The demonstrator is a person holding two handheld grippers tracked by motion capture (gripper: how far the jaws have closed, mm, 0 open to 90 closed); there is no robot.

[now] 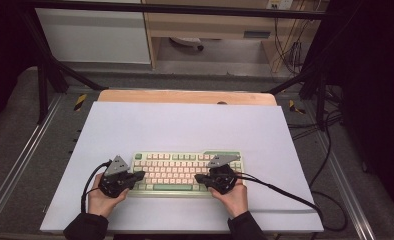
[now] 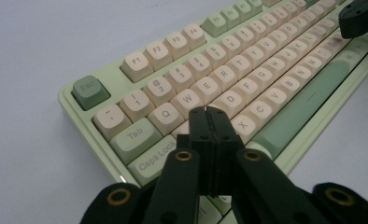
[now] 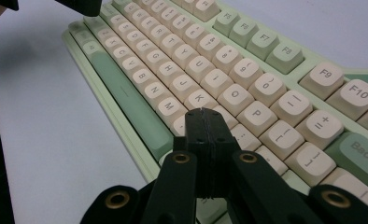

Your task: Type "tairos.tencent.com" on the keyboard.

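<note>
A pale green keyboard [image 1: 185,172] with cream keys lies near the front of the white sheet [image 1: 185,130]. My left gripper [image 1: 141,175] rests over the keyboard's left end, jaws pressed together with nothing between them. In the left gripper view its tip [image 2: 210,112] hovers just above the keys [image 2: 205,88] near the A and S row. My right gripper [image 1: 197,178] sits over the keyboard's right half, also shut and empty. In the right gripper view its tip [image 3: 203,113] hangs over the keys [image 3: 198,100] near K and L. Whether either tip touches a key I cannot tell.
The white sheet covers a wooden tabletop [image 1: 185,96]. Black cables [image 1: 285,195] trail from both grippers across the sheet. Dark frame bars [image 1: 45,75] stand at the table's back corners, and shelving [image 1: 210,30] lies beyond.
</note>
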